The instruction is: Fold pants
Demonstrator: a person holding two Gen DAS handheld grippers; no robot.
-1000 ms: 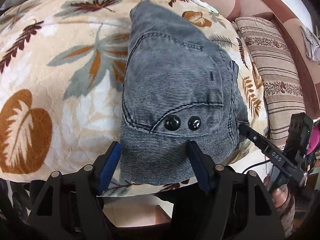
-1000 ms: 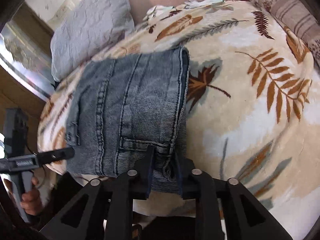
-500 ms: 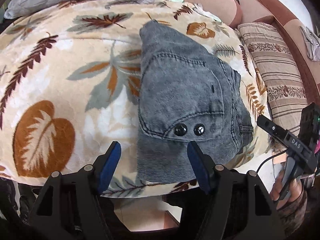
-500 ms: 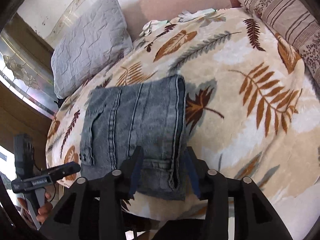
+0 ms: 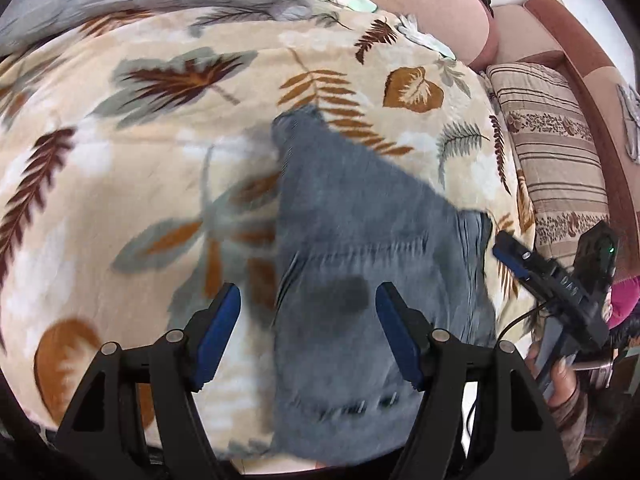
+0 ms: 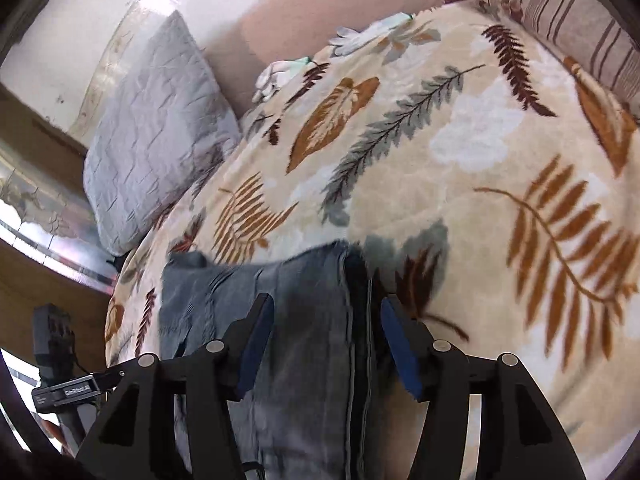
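pants (image 5: pixel 360 248): folded grey-blue ribbed denim, blurred, lying at near edge of bed | blanket (image 5: pixel 160 168): plush cream, leaf print | left claw (image 5: pixel 308 340): blue pads spread, empty | right claw (image 6: pixel 326 344): spread, empty, over pants' seamed edge
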